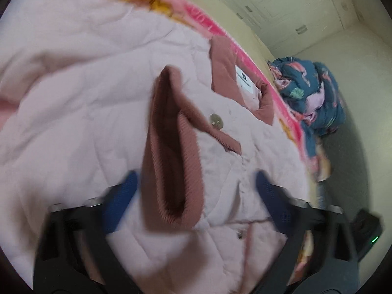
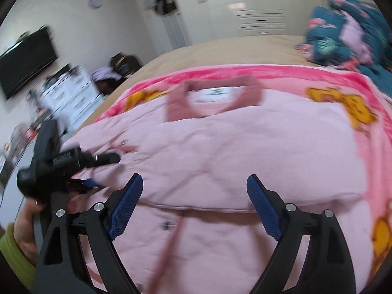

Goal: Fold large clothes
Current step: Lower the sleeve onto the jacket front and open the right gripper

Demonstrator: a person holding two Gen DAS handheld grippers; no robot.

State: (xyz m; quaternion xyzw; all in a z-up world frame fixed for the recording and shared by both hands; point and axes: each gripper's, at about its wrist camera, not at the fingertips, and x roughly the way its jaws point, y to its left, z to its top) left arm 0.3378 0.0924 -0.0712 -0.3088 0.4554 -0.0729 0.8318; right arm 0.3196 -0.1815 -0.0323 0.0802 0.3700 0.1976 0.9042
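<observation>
Early in the fold, judging by the layout. Pink jacket [image 2: 232, 147] spread across the frame's middle on the bed [image 2: 220, 49], ribbed cuff [image 1: 169, 147] between left gripper [image 1: 196, 196] jaws, parted, not pinching. Right gripper [image 2: 194, 205] jaws wide, empty. Body fold pending.

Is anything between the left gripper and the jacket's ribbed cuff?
Nothing visible. In the left wrist view the cuff lies between the left gripper's open fingers, on the pink jacket, with no other object in front of it.
</observation>
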